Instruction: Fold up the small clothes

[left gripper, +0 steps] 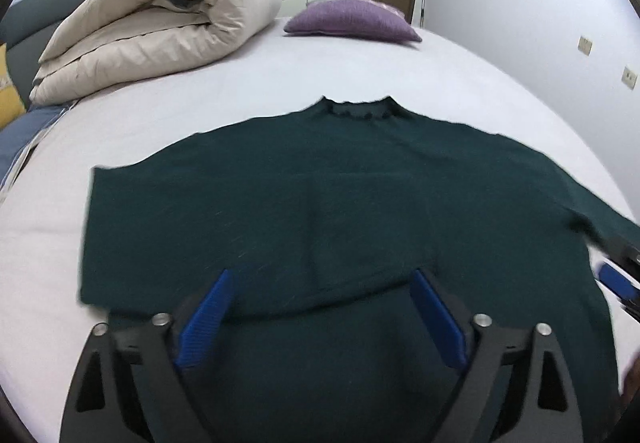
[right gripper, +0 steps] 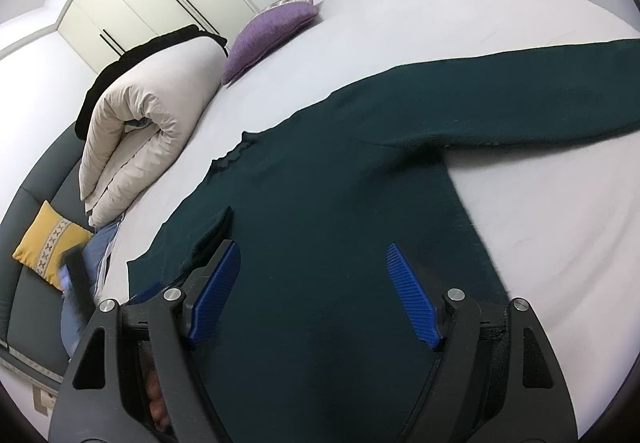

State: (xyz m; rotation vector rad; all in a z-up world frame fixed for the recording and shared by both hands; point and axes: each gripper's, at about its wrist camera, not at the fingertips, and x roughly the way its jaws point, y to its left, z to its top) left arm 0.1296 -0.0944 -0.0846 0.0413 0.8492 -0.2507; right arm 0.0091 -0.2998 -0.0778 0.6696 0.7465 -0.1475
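Left cam first: my left tongs are spread wide with nothing pinched, hanging just over the bottom hem of the dark green sweater. The sweater lies flat on the bed, collar pointing away from me. Its left sleeve is folded in over the body. Beyond the sweater's collar there's a purple pillow, and off to the far left of it a rolled cream duvet. The right tongs' blue pad peeks in at the sweater's right edge.

Right cam: the right tongs are also open, gripping nothing, over the sweater's body. The right sleeve sticks straight out across the bed. Past the sweater's left side sits a yellow cushion.
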